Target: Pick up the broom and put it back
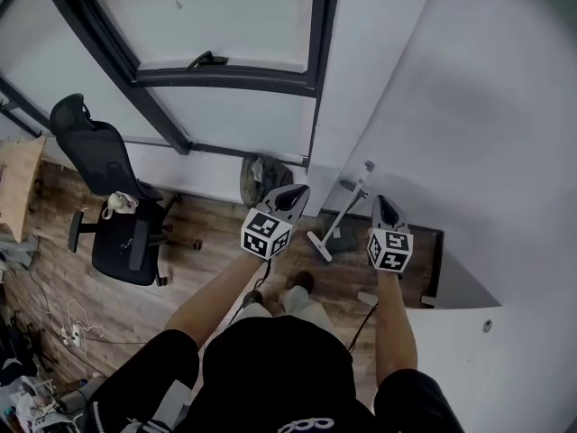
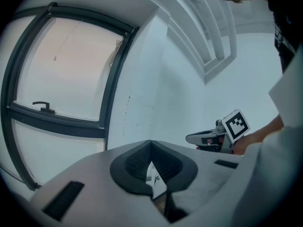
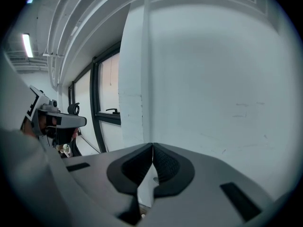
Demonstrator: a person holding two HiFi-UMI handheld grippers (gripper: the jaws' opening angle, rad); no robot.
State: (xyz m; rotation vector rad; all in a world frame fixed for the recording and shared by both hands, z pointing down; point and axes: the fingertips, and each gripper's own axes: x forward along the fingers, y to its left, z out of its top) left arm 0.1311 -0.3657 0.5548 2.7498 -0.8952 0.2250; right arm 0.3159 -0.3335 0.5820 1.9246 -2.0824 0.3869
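Nearest, in each gripper view the jaws are seen closed together with nothing between them. The left hand-held gripper (image 2: 151,148) is faced toward a white wall (image 2: 180,89) and a dark-framed window (image 2: 61,70), the right hand-held gripper (image 3: 152,150) toward a wall corner. The broom (image 1: 344,197) is shown by the head view alone, on the wooden floor (image 1: 216,242) just beyond both grippers, by the wall's foot. Its long white handle is slanted, the tip at upper right and the head at lower left. Whether it is leaned or laid flat cannot be told.

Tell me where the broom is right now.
In the head view the broom leans against the white wall, between the left gripper and the right gripper.
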